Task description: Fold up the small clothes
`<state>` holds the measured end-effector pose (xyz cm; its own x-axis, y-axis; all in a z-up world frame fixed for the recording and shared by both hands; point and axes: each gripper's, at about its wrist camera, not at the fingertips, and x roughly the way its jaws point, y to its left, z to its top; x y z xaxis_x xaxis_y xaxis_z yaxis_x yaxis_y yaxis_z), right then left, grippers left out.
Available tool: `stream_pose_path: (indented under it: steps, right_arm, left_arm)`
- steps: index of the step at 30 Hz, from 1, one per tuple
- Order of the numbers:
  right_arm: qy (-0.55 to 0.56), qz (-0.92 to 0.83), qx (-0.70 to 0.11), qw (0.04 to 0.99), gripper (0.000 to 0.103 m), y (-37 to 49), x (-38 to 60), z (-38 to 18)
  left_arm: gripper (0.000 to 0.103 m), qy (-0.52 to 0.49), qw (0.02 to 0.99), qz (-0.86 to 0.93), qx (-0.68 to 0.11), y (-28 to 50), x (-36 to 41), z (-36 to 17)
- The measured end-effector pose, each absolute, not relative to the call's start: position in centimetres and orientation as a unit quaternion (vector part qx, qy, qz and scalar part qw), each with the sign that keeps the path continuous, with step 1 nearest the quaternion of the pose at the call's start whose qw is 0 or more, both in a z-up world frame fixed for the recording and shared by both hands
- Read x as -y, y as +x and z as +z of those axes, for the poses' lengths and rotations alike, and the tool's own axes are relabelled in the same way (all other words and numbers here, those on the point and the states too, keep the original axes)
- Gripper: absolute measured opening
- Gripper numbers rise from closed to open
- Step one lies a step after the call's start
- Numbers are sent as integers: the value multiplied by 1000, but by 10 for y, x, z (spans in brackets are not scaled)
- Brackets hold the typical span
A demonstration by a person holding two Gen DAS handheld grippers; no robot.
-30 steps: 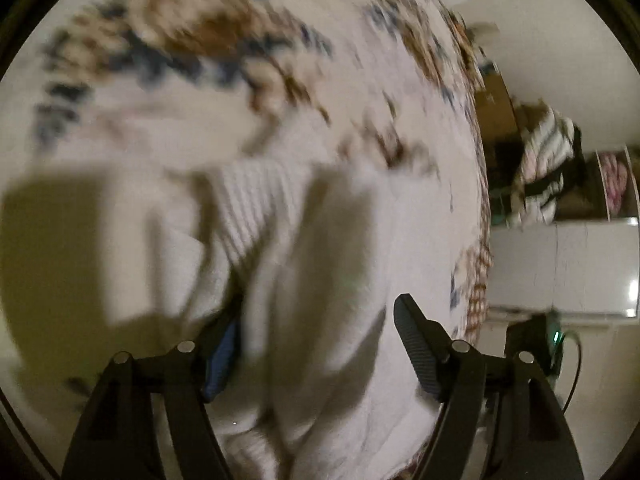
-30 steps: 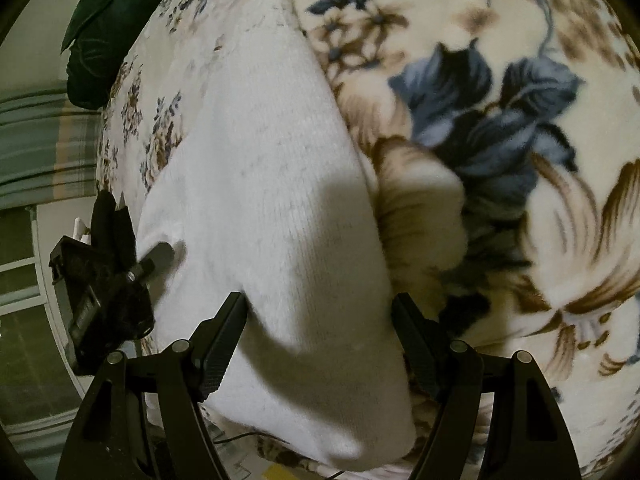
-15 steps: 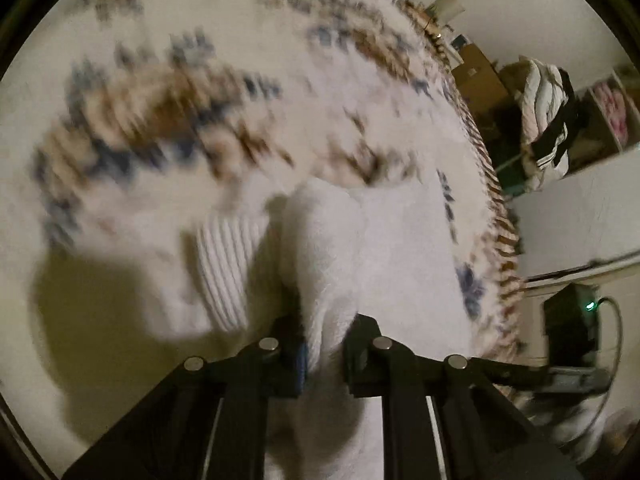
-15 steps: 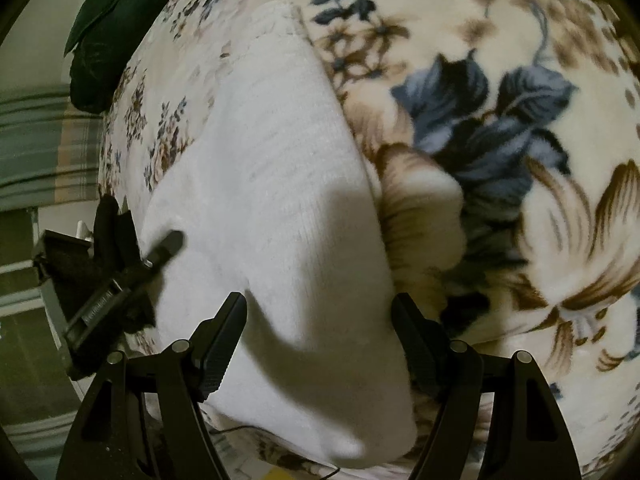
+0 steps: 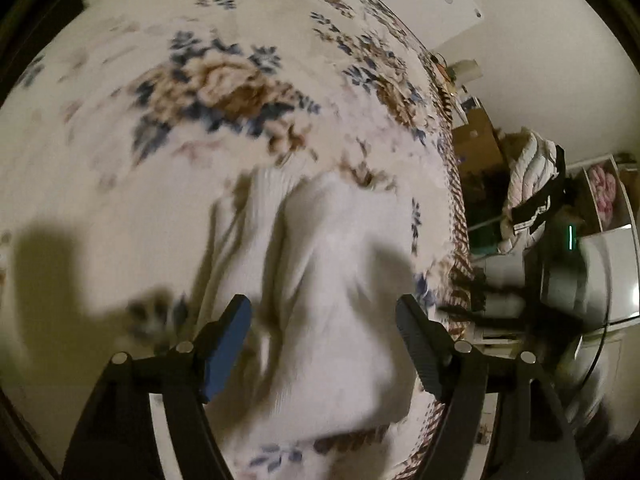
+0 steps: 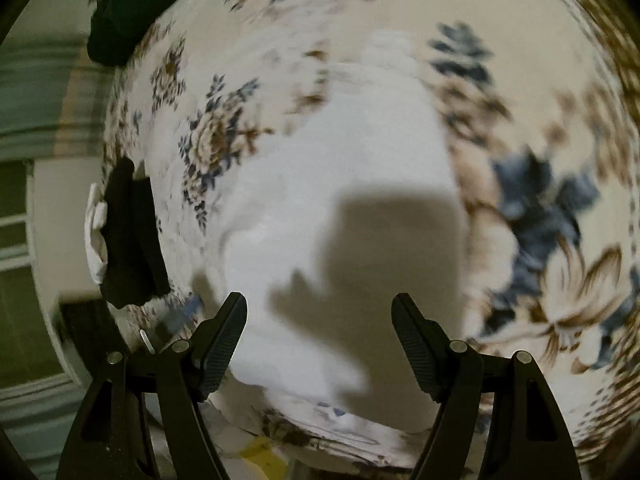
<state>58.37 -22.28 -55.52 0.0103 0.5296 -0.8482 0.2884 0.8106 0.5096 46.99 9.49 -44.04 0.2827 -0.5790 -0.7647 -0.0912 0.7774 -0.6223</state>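
— What covers the bed?
— A cream floral blanket [image 5: 224, 92] with blue and brown flowers fills most of both views.

— Anything lying on it?
— A dark green bundle [image 6: 124, 4] sits at the upper left of the right wrist view, and a black cloth [image 6: 130, 240] hangs over the bed's left edge, with something white just beside it.

— And off the bed?
— At the right of the left wrist view, a cardboard box [image 5: 478, 144], a striped pile of fabric [image 5: 528, 184] and a small green light [image 5: 571, 237].

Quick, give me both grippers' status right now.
Left gripper: open, jaws just opened, holding nothing; white sweater lies below.
Right gripper: open, holding nothing.
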Motion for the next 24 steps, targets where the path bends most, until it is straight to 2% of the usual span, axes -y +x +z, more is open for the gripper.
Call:
stream_pose_path:
  steps: [4, 6, 7, 8, 9, 10, 11, 13, 17, 24]
  right_arm:
    - [277, 108, -729, 617, 77, 638, 171, -564]
    - [250, 106, -750, 604, 77, 662, 139, -582]
    - [236, 104, -765, 590, 77, 669, 125, -593]
    - [227, 97, -777, 579, 69, 673, 113, -605]
    - [221, 94, -781, 576, 32, 674, 108, -610]
    - [209, 93, -786, 574, 4, 674, 101, -615]
    - [196, 77, -783, 585, 6, 675, 96, -614]
    - [199, 69, -771, 601, 6, 674, 93, -607]
    - [224, 64, -761, 606, 4, 673, 85, -595]
    - [206, 80, -762, 609, 4, 684, 43, -596]
  left_arm:
    - [73, -304, 737, -153, -585, 445, -92, -463]
    - [69, -291, 738, -145, -592, 440, -86, -481]
    - [57, -291, 737, -149, -591, 437, -87, -485]
    - [34, -290, 738, -153, -590, 436, -86, -490]
    - [29, -286, 740, -156, -588, 433, -85, -493]
    - [24, -290, 744, -161, -580, 430, -86, -493]
    - [21, -296, 746, -164, -573, 427, -89, -493]
    - [20, -308, 746, -171, -565, 420, -93, -492]
    - [20, -352, 730, -167, -561, 408, -111, -500]
    - [20, -398, 710, -144, -562, 401, -146, -521]
